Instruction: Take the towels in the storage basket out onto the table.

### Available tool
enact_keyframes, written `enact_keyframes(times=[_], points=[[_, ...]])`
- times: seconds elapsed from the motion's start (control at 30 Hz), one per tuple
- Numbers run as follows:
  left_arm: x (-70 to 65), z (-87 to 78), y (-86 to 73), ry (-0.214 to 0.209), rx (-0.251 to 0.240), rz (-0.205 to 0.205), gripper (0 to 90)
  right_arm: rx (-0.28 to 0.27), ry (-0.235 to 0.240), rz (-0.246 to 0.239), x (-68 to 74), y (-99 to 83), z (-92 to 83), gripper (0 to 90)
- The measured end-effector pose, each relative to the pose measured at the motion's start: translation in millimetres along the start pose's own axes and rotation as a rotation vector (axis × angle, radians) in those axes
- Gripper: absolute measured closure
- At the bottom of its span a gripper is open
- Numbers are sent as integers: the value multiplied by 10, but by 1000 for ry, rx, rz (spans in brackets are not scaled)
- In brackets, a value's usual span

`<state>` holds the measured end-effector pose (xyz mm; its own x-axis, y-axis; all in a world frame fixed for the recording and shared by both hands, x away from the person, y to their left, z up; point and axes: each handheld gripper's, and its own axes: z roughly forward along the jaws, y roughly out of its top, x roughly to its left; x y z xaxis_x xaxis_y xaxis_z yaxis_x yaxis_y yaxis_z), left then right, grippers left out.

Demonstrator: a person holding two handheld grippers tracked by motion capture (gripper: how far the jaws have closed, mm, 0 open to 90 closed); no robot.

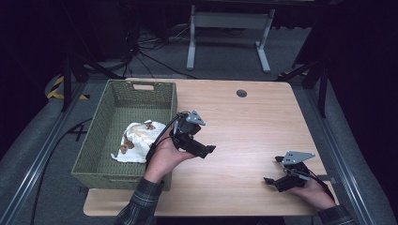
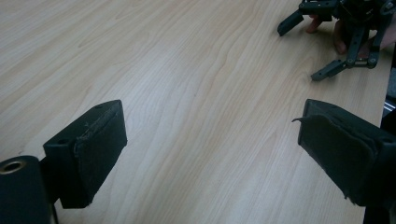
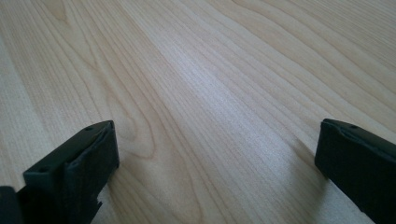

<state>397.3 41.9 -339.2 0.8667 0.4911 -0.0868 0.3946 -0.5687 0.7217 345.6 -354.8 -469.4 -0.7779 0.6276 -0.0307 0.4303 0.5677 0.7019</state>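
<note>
Left gripper (image 1: 199,143) beside green woven basket (image 1: 96,154), jaws spread wide, nothing between them. White-and-brown cloth (image 1: 138,140) lies inside basket (crumpled). Right gripper (image 1: 277,176) low over wooden table (image 1: 244,126), jaws spread, holding nothing.

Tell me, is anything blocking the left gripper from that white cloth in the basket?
Only the basket's near wall lies between the left gripper and the white cloth; the basket is open on top.
</note>
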Motion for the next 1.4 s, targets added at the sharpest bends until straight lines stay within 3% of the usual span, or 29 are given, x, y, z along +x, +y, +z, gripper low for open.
enact_keyframes(times=[0.23, 0.77, 0.8, 0.87, 1.4], points=[[94, -94, -63, 18, -17, -26, 84, 0, 1, 1, 0, 0, -1, 0], [276, -325, -213, 83, -8, -60, 84, 0, 1, 1, 1, 0, -1, 0], [285, -350, -215, 88, 8, -62, 84, 0, 1, 1, 1, 0, -1, 0], [308, -376, -247, 97, -15, -75, 84, 0, 1, 1, 0, 0, -1, 0], [528, -594, -456, 172, -15, -139, 85, 0, 1, 1, 0, 0, -1, 0]])
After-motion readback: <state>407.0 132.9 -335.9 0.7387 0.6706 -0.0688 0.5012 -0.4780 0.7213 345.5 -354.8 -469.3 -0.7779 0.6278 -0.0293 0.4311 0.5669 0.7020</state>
